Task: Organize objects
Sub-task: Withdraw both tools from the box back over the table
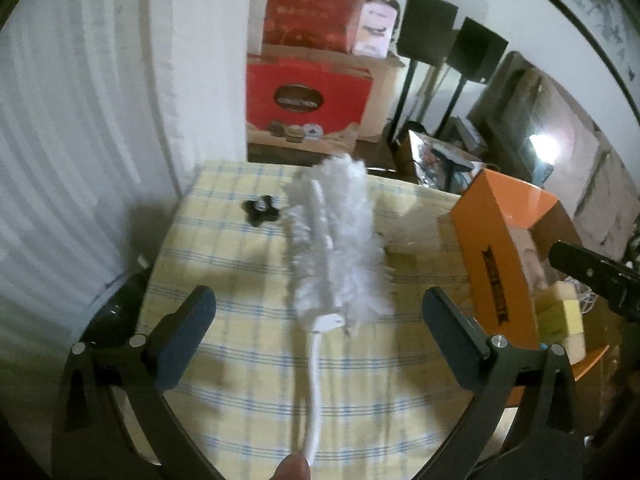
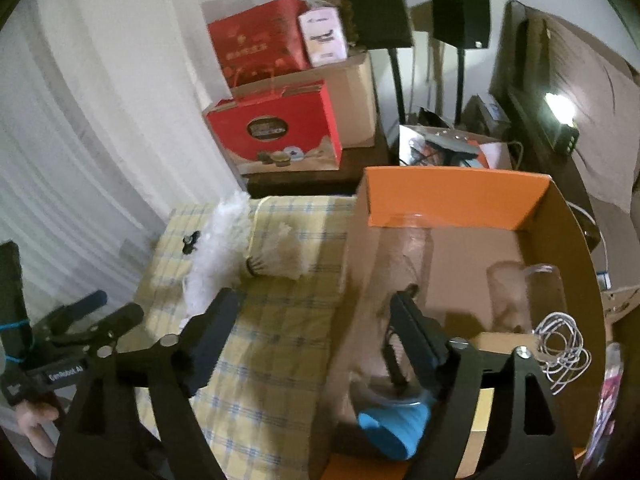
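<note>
The open orange cardboard box point(image 2: 460, 200) stood on the checked-cloth surface point(image 1: 248, 320); gold lettering on its side was too blurred to read. Left of the box lay the fluffy white duster point(image 1: 340, 240), between the wide-open, empty left tool point(image 1: 320, 320). The right tool point(image 2: 316, 332), marked "GenRobot.AI", gaped empty over the box.

A table under a yellow checked cloth point(image 1: 248, 360) carries a white duster point(image 1: 336, 248) at centre, a small black knob point(image 1: 260, 210) far left, and an orange box point(image 1: 504, 248) right.
</note>
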A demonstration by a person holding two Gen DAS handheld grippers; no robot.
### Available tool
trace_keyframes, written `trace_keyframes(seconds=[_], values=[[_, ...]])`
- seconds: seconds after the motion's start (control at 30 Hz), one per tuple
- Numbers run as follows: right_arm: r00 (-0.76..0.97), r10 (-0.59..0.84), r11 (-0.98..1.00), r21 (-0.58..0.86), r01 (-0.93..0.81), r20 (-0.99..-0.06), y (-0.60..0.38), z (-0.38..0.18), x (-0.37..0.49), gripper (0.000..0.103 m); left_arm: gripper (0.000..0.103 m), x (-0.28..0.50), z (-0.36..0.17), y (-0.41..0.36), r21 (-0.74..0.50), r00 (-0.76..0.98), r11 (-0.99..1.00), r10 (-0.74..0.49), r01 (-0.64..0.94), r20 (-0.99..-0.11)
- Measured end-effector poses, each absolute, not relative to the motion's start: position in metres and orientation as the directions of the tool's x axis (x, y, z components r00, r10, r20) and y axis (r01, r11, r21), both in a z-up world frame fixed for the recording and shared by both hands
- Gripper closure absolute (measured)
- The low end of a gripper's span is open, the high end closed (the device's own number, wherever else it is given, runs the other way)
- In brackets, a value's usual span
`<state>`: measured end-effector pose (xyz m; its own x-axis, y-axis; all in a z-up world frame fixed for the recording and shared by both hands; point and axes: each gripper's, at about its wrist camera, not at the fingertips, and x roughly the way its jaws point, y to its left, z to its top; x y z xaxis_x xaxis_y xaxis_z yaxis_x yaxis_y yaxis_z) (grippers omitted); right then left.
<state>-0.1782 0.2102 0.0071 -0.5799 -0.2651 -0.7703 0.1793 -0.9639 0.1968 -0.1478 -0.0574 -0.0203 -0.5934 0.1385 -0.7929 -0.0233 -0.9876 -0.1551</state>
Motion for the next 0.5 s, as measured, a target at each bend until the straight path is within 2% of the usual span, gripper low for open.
trace_keyframes(seconds=[0.1, 0.33, 0.5], values=[[-0.573, -0.274, -0.960, 0.188, 0.207, -0.773, 0.195, 0.006, -0.178, 0.015, 0.000, -0.146, -0.018, -0.064, -0.133, -0.605, -0.991, 0.117, -0.018, -0.788], [-0.538, -0.323, -0.939, 0.192, 0.286, -0.778, 0.161, 0.000, -0.176, 0.015, 0.000, -0.142, -0.014, -0.074, -0.068, -0.632, -0.998, 0.060, -0.011, -0.773], [-0.524, -0.347, -0.930, 0.213, 0.298, -0.778, 0.147, -0.003, -0.180, 0.015, 0.000, -0.147, -0.016, -0.086, -0.083, -0.627, -0.997, 0.068, -0.005, -0.776]])
